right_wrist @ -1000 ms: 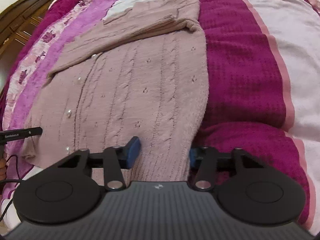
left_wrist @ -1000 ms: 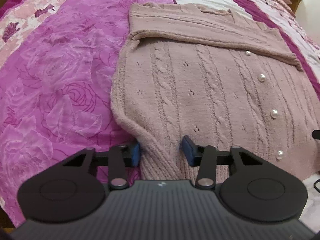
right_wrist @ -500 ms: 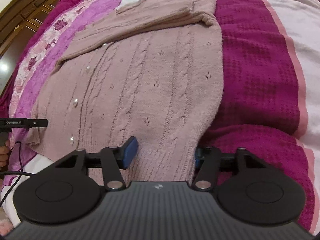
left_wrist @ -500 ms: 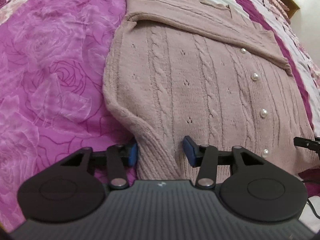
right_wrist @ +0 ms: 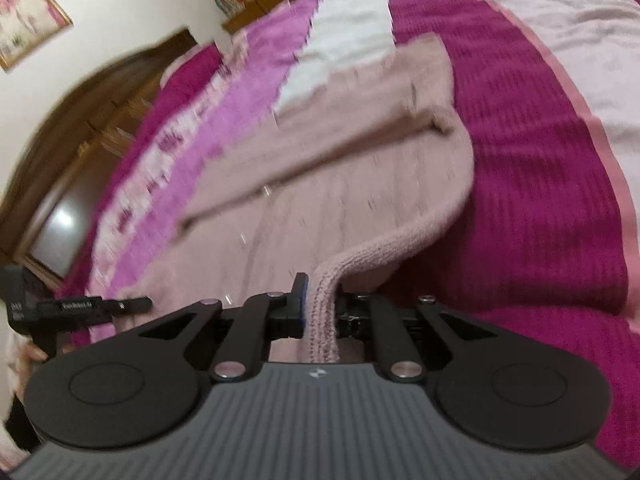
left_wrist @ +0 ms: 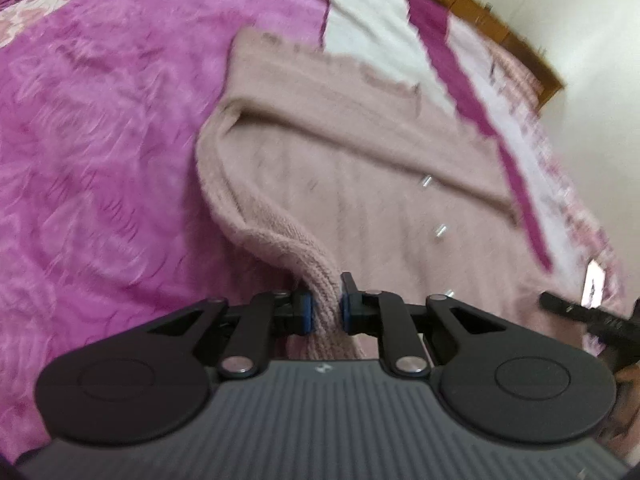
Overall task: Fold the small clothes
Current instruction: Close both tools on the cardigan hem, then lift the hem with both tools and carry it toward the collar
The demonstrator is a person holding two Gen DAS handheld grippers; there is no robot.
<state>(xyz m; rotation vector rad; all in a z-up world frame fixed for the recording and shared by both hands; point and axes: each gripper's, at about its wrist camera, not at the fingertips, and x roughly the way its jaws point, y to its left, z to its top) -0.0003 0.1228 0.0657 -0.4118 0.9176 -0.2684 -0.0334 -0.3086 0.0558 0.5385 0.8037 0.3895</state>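
Observation:
A dusty-pink cable-knit cardigan (left_wrist: 360,184) with pearl buttons (left_wrist: 440,230) lies flat on the bed, sleeves folded across its top. My left gripper (left_wrist: 325,300) is closing on the ribbed bottom hem at the garment's left corner; the blue pads press the knit, which rises in a ridge. In the right wrist view the cardigan (right_wrist: 320,200) stretches away, and my right gripper (right_wrist: 320,300) is closing on the hem at the right corner, with the fabric pinched and lifted. Each gripper shows at the edge of the other's view.
A magenta rose-patterned blanket (left_wrist: 100,160) lies left of the cardigan and a dark magenta knit blanket (right_wrist: 540,200) lies right of it. A wooden headboard (left_wrist: 480,12) runs along the far end. A dark wooden wardrobe (right_wrist: 80,120) stands beside the bed.
Both grippers went from open astride the hem to shut on it. Both have risen and tilted up, pulling the hem corners off the bed. The views are now blurred.

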